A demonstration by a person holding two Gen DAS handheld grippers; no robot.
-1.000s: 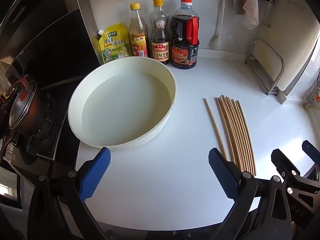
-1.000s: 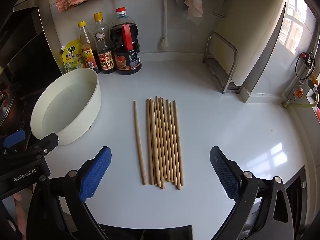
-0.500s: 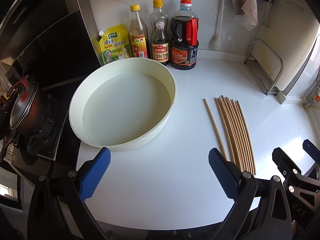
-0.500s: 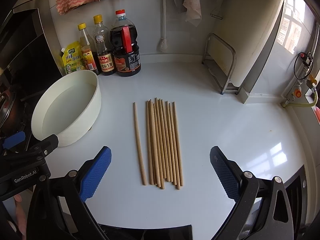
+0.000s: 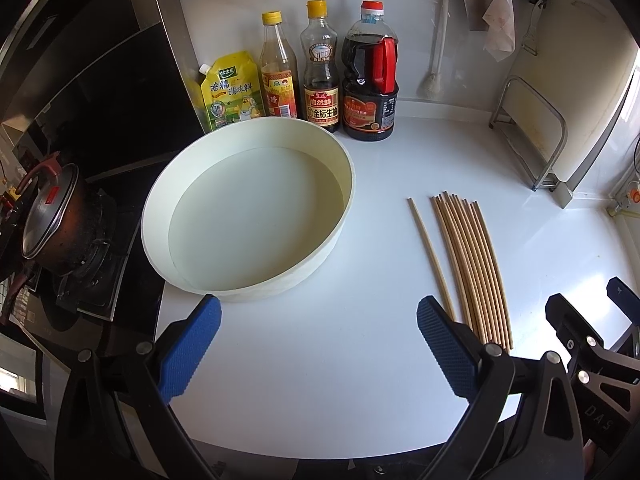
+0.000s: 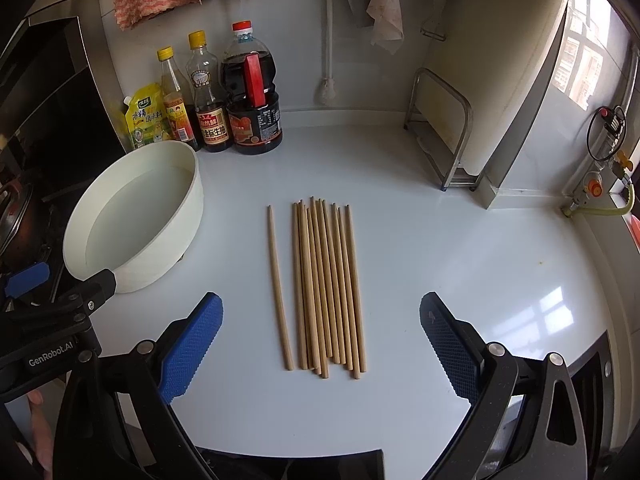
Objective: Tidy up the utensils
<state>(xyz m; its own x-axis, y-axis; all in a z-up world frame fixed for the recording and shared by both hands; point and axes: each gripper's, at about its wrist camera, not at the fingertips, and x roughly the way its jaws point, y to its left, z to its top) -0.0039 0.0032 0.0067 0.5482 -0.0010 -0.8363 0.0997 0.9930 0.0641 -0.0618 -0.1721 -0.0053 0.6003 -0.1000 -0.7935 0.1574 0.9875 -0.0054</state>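
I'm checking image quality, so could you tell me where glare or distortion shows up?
Right wrist view: window glare on the counter at lower right, chopsticks sharp. Left wrist view: fisheye bends the chopsticks, and the right edge is overexposed.

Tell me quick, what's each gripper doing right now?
Left gripper: open, holding nothing.
Right gripper: open, holding nothing, above the chopsticks.
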